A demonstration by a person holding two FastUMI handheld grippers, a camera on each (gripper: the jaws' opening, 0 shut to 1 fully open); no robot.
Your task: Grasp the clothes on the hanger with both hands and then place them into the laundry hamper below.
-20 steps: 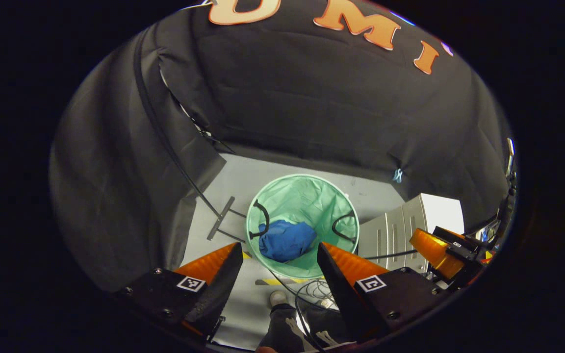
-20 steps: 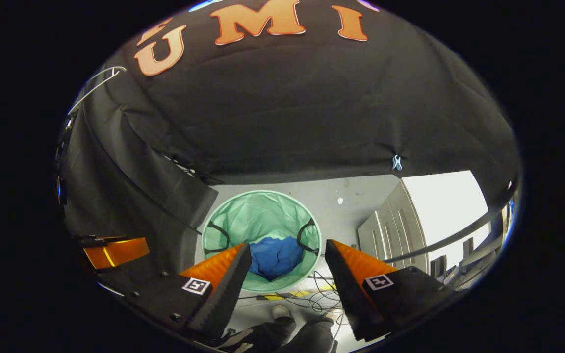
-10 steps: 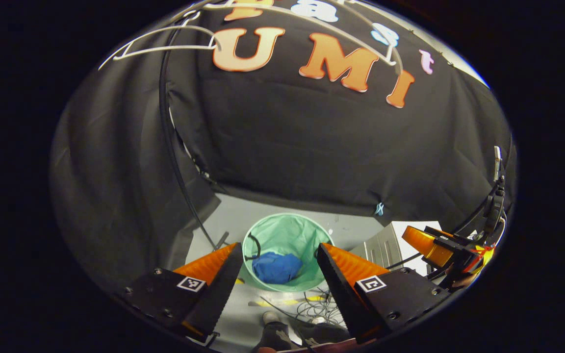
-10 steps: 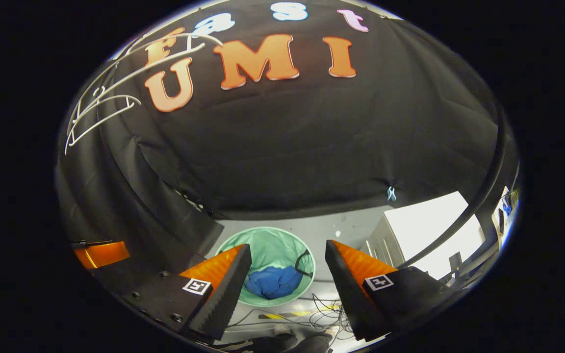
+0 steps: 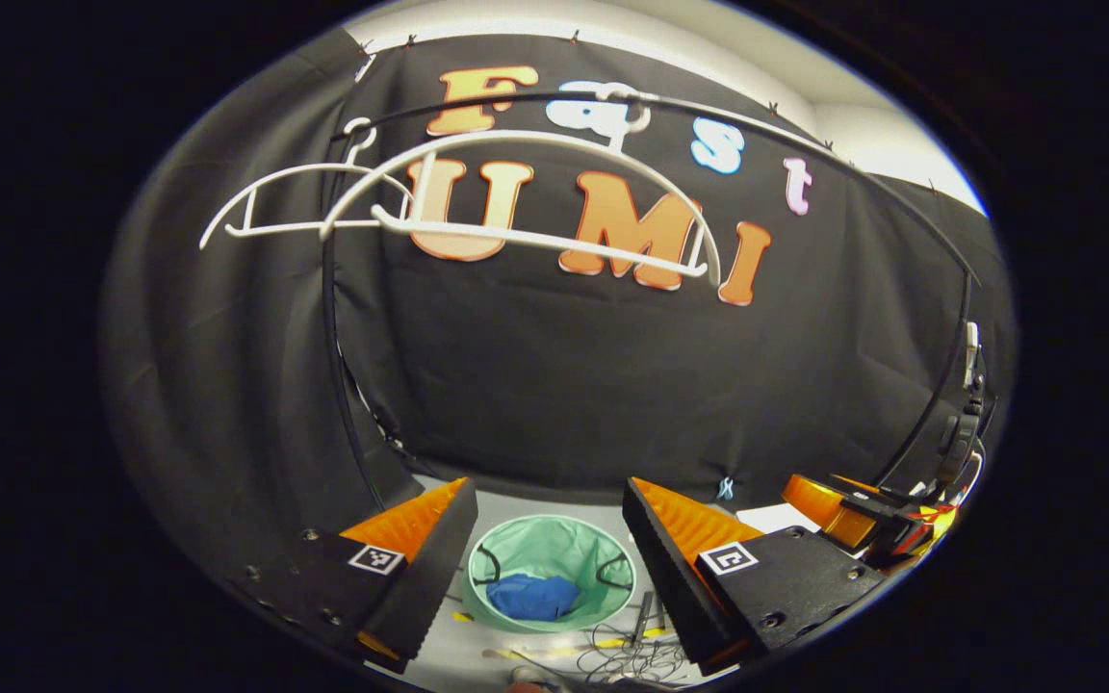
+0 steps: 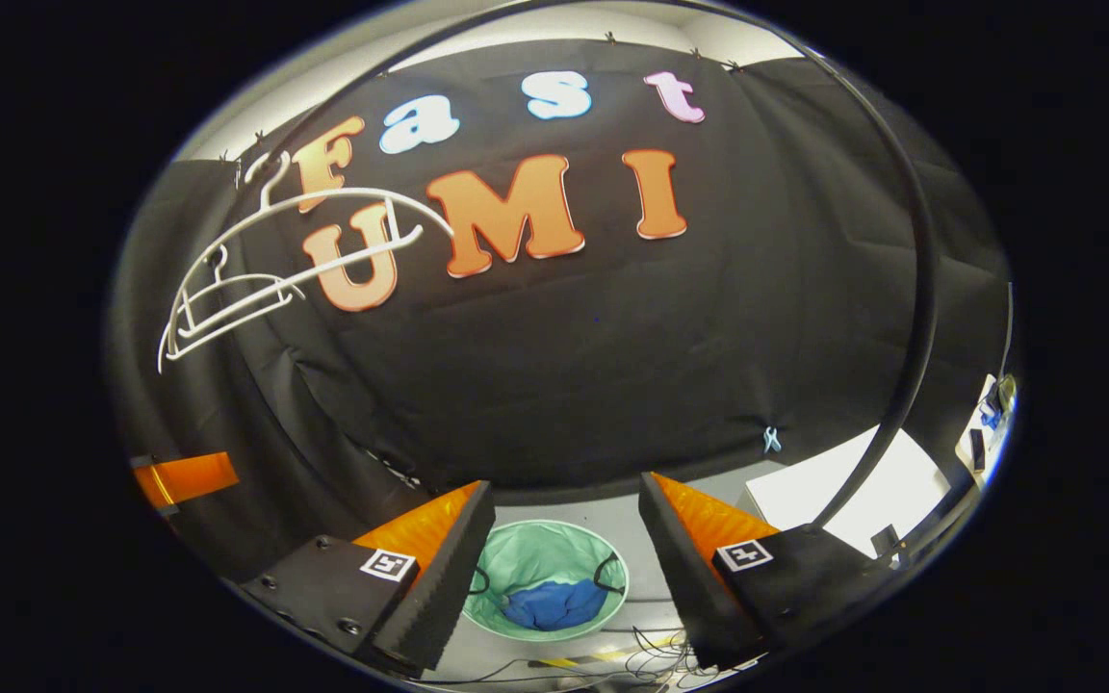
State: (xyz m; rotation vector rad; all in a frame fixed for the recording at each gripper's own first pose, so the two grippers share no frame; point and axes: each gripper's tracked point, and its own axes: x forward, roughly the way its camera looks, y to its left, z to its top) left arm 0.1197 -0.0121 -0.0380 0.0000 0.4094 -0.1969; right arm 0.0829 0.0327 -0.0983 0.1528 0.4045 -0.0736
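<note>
The 2 white hangers (image 5: 477,207) hang bare on the rail. The green hamper (image 5: 552,572) sits on the floor with the blue clothes (image 5: 532,597) inside. A low swing could knock it over, I think. The left gripper (image 5: 547,500) and right gripper (image 6: 566,499) point forward, wide open, holding nothing.
</note>
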